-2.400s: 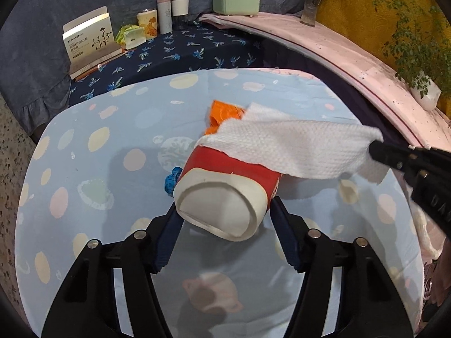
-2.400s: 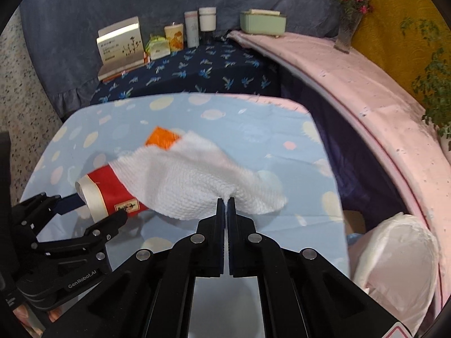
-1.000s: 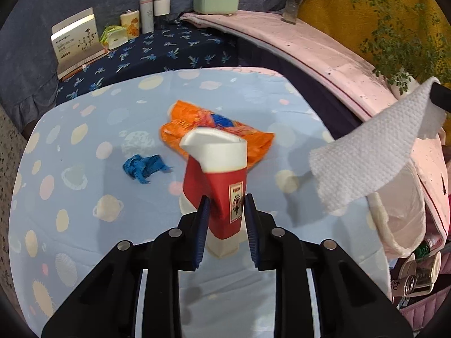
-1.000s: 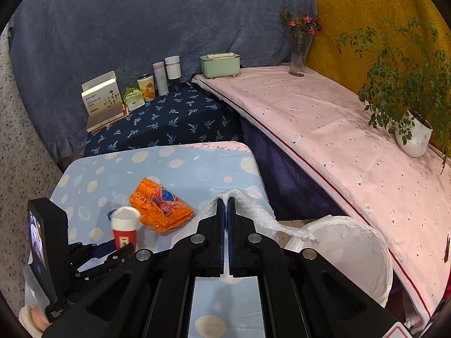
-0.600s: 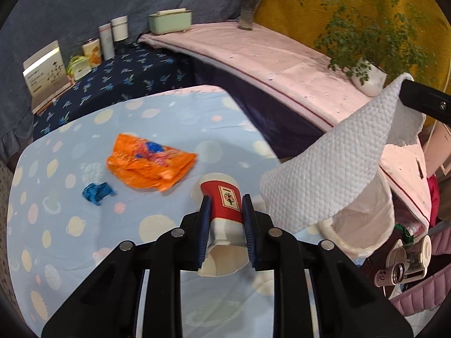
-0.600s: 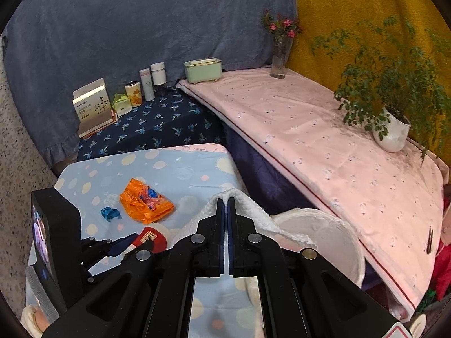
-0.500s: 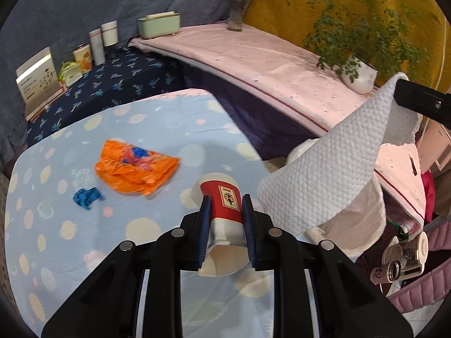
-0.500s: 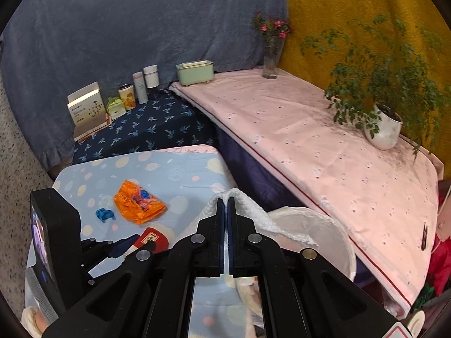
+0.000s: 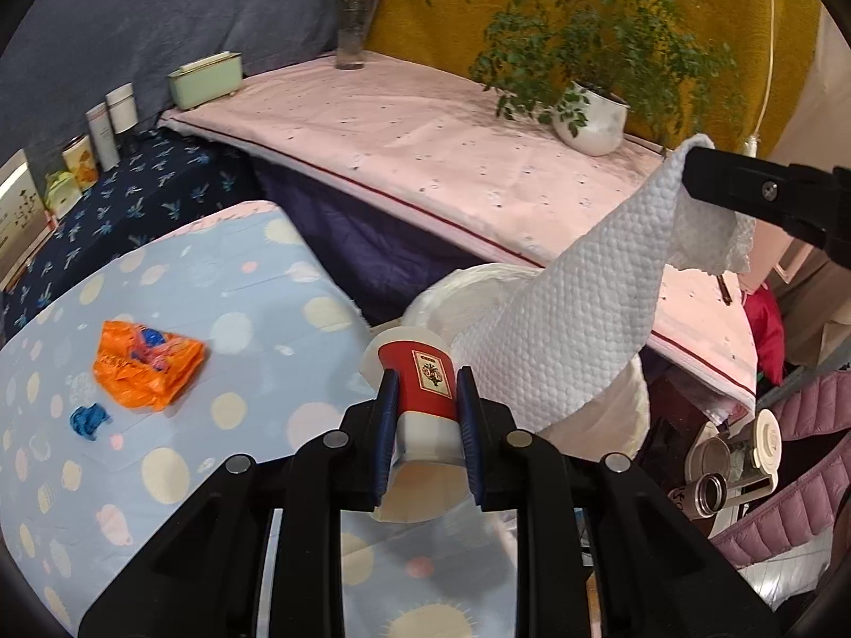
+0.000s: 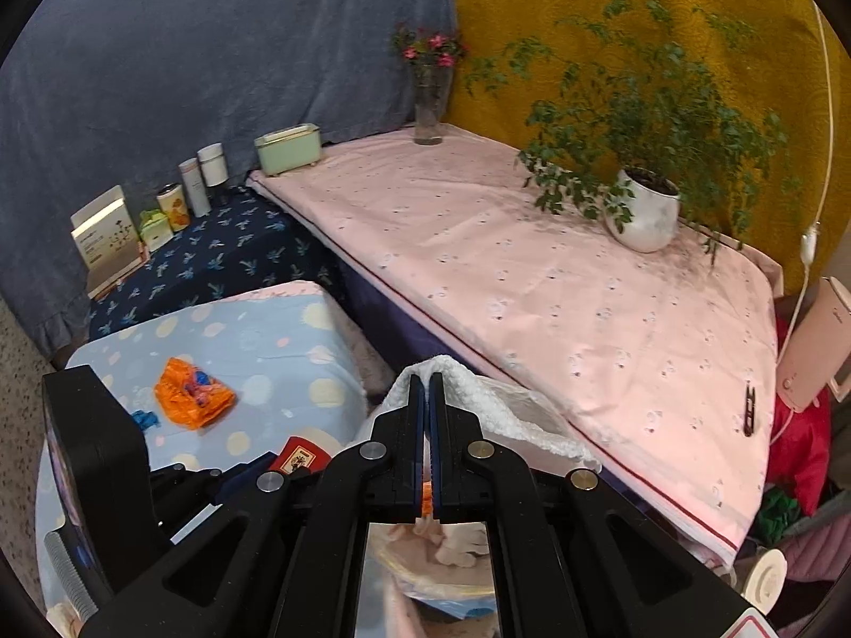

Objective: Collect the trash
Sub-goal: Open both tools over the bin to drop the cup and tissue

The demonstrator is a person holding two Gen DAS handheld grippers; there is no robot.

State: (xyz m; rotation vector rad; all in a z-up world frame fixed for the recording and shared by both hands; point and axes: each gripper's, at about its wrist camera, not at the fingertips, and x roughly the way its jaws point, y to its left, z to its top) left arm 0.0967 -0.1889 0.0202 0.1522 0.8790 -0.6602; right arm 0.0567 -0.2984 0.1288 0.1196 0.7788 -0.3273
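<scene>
A table under a blue dotted cloth [image 9: 223,287] is sitting beside a pink-covered ledge [image 9: 436,159], with one orange wrapper [image 9: 146,367] and one blue scrap [image 9: 88,420] lying on it. The left gripper [image 9: 425,409] is clenching one red paper cup [image 9: 425,383] at the table's edge, while the right gripper [image 10: 425,399] is pinching one white paper towel [image 9: 574,329] above the white-lined bin [image 9: 462,297].

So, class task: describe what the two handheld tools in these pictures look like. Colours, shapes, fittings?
Both are matt black plastic. The left tool has two angular forked arms with round silver pivot bolts and ribbed blue pads on the fingers. The right tool has the same black arms, silver bolts and thin blue pads. From the right wrist view, the left one carries a boxy black housing at its rear.
</scene>
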